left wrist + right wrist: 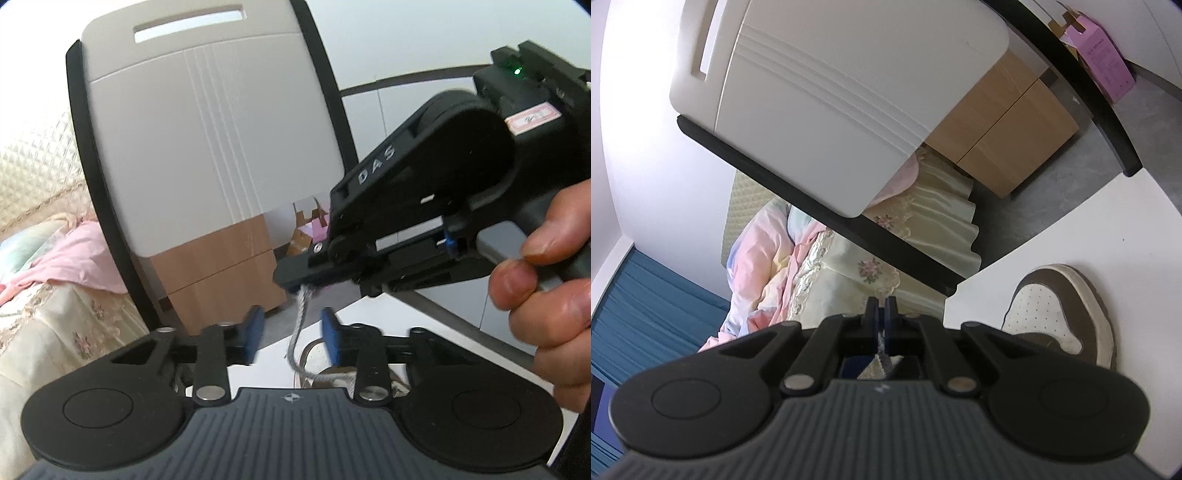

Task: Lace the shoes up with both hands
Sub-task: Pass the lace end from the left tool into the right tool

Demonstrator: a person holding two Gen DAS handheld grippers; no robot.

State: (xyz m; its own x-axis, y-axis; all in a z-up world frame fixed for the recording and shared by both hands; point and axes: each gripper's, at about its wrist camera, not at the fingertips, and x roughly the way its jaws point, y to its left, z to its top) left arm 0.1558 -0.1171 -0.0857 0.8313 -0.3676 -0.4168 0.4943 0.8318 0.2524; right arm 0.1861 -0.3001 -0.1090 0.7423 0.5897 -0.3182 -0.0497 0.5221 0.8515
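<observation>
Shoelace (pixel 301 325), a grey cord, hangs between the two tools in the left wrist view: its upper end is pinched in the tips of the right tool (pixel 295 284), whose jaws are together on it, and from there it drops, curves, and runs down toward the shoe (pixel 314 358), of which only a pale sliver shows behind the left tool's body; the left tool (pixel 291 334) sits just below with its blue pads (pixel 330 332) apart, the cord passing through the gap without either pad pressing on it; a person's hand (pixel 546 295) grips the right tool's handle at the right edge of that view, fingers wrapped round the grey trigger; in the right wrist view the right tool (pixel 882 306) shows its jaws almost touching, a short bit of the grey lace caught between them near their base; the shoe (pixel 1060 314), a brown and white sneaker with a perforated white toe panel, rests on the white table (pixel 1089 221) to the right of that tool, toe pointing away from the camera; beyond the table edge stand a chair back (pixel 831 110), pale with a dark frame, a bed (pixel 849 273) with floral cream covers and pink bedding, and a wooden cabinet (pixel 1008 122).
</observation>
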